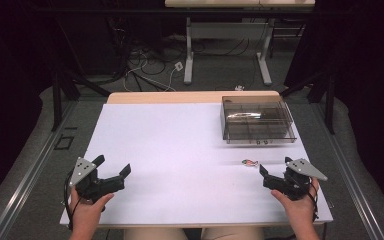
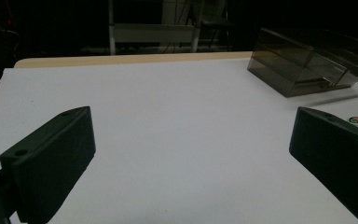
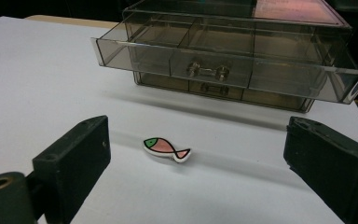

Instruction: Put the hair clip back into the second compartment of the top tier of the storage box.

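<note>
Hand-held grippers are seen at the near edge of a white-topped desk. The right gripper is held low with its black jaws spread wide, nothing pinched between them; a small flat fish-shaped piece, pink with a green head, lies on the desk just ahead of them. Beyond it, a smoky transparent plastic drawer box is shown with its upper, divided drawer pulled out. The left gripper is held well apart at the desk's other side, jaws likewise spread and empty.
</note>
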`<control>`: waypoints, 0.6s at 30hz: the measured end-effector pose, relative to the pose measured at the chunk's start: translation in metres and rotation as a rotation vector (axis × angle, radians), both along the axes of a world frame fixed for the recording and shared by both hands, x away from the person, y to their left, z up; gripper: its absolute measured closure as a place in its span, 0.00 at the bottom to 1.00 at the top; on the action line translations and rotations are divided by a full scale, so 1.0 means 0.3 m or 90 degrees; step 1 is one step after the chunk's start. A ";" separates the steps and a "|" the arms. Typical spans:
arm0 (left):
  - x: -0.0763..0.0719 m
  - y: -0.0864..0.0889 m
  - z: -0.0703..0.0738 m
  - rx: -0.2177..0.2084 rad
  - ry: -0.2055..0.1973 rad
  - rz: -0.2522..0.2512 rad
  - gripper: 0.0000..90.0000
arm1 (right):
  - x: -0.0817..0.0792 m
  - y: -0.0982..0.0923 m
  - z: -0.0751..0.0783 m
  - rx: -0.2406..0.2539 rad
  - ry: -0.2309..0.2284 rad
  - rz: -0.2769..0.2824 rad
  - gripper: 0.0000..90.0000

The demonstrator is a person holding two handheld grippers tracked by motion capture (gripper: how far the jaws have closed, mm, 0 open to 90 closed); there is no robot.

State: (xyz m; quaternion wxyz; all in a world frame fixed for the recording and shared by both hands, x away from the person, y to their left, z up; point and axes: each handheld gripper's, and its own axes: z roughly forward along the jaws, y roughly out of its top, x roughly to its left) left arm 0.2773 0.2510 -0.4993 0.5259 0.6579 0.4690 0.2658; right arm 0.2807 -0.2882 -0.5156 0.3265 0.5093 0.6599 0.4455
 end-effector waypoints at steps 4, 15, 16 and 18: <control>0.005 -0.003 -0.002 -0.005 0.002 0.005 0.00 | 0.007 0.007 -0.003 0.012 0.011 0.016 0.13; 0.007 -0.008 -0.006 0.000 0.002 0.004 0.00 | 0.052 0.035 0.021 0.021 0.037 0.031 0.27; 0.006 -0.009 -0.006 0.001 0.003 0.004 0.00 | 0.052 0.035 0.021 0.021 0.037 0.031 0.27; 0.004 -0.009 -0.006 0.004 0.001 0.004 0.00 | 0.062 0.037 0.026 0.015 0.038 0.038 0.30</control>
